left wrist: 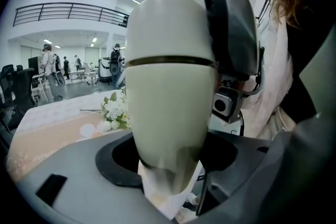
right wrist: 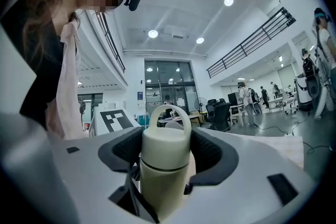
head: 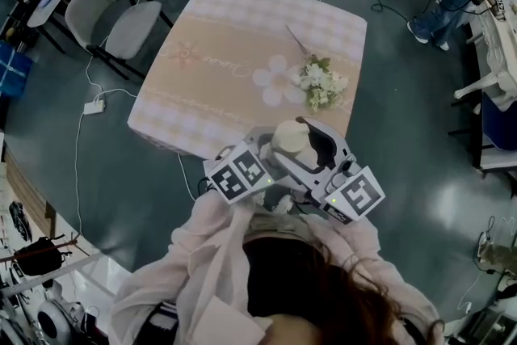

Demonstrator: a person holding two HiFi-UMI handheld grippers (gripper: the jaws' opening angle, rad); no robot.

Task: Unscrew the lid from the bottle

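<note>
Beneath the person's dark hair, the left gripper clamps the cream bottle; the right gripper grips its looped lid, still seated. A firm twist looks due.

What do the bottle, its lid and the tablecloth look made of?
Bottle: matte cream, painted metal or plastic; soft sheen, can't tell which.
Lid: same matte cream, probably moulded plastic, given its one-piece loop.
Tablecloth: printed fabric, seemingly; it drapes over the edges.
</note>
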